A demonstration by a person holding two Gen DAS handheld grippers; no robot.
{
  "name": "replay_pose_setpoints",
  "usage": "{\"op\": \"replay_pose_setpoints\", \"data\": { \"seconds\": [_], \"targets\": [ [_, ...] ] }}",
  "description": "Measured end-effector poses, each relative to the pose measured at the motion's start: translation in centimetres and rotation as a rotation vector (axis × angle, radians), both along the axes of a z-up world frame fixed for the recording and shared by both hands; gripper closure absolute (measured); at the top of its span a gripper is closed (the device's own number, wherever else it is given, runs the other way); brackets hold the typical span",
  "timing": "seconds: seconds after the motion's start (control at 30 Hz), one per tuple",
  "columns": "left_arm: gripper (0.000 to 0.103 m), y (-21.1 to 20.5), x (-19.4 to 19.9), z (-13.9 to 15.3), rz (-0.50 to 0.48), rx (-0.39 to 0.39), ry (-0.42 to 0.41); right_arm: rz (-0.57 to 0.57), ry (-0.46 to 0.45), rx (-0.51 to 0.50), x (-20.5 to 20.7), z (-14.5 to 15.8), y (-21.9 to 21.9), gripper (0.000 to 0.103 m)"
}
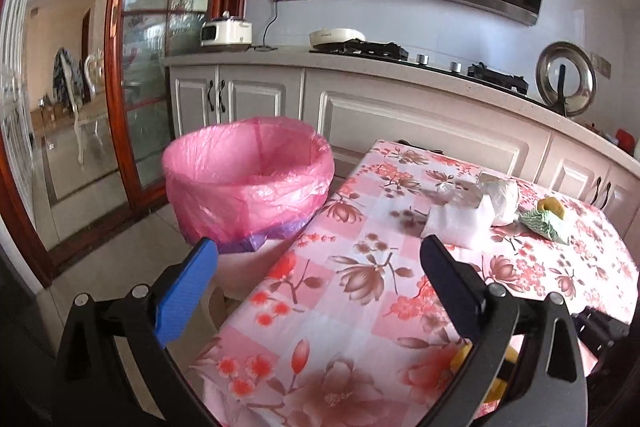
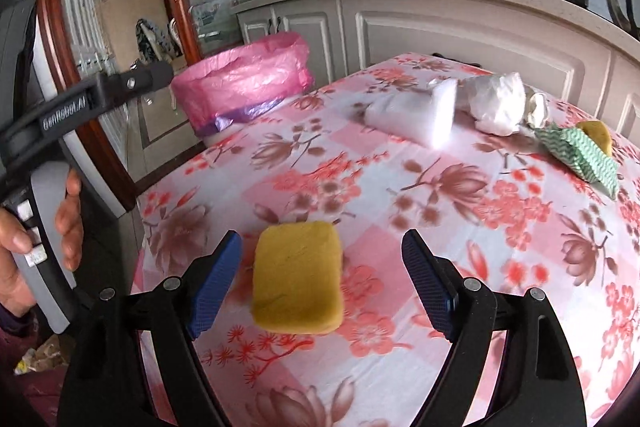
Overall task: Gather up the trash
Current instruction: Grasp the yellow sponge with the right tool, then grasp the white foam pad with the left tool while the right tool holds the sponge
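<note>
Right tool [image 2: 322,241] tilts down, jaws apart around yellow sponge [image 2: 298,277]; left tool [image 1: 318,247] gapes empty over table [image 1: 360,307]

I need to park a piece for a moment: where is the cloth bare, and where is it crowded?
Bare: the wide middle of the tablecloth, between the near sponge and the white foam; also the strip toward the bin. Crowded: the far right corner, with foam, white bag, green cloth and a second sponge.

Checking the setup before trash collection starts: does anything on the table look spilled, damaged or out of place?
Nothing spilled or damaged. Loose litter on the floral tablecloth: yellow rectangular sponge, white foam piece, crumpled white plastic bag, green patterned cloth. The pink-lined bin stands upright.
</note>
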State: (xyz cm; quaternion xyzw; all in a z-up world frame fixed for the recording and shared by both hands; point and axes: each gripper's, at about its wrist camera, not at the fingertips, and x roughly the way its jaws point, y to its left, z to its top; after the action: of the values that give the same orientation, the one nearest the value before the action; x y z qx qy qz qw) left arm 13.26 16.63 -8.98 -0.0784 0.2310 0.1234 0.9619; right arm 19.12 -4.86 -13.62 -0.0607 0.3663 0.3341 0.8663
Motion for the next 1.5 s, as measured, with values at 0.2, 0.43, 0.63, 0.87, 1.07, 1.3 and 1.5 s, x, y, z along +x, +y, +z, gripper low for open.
{"op": "replay_pose_setpoints", "data": {
  "seconds": [0.2, 0.43, 0.63, 0.87, 1.07, 1.3, 1.5],
  "targets": [
    [0.005, 1.0, 0.8, -1.2, 0.022, -0.059, 0.037, 0.023, 0.026, -0.046, 0.1, -1.1, 1.3, 0.036],
    [0.005, -0.5, 3.3, -1.3, -0.004, -0.015, 0.087, -0.016, 0.03, -0.027, 0.9, -0.7, 0.0, 0.056],
    [0.005, -3.8, 8.0, -1.1, -0.068, 0.005, 0.106, -0.173, -0.012, 0.038, 3.5, 1.8, -4.9, 0.056],
    [0.005, -9.9, 13.7, -2.9, -0.153, 0.011, 0.153, -0.33, -0.059, 0.069, 6.2, 3.3, -11.2, 0.056],
    [0.005, -14.6, 18.1, -4.5, -0.144, 0.055, 0.184, -0.402, -0.059, 0.113, 7.7, 3.5, -15.1, 0.056],
    [0.005, -17.6, 23.3, -6.3, -0.062, 0.139, 0.284, -0.428, -0.05, 0.144, 8.5, 3.2, -17.2, 0.056],
    [0.033, -17.7, 25.1, -7.9, -0.077, 0.176, 0.364, -0.438, -0.043, 0.166, 8.8, 3.1, -18.0, 0.056]
  ]
}}
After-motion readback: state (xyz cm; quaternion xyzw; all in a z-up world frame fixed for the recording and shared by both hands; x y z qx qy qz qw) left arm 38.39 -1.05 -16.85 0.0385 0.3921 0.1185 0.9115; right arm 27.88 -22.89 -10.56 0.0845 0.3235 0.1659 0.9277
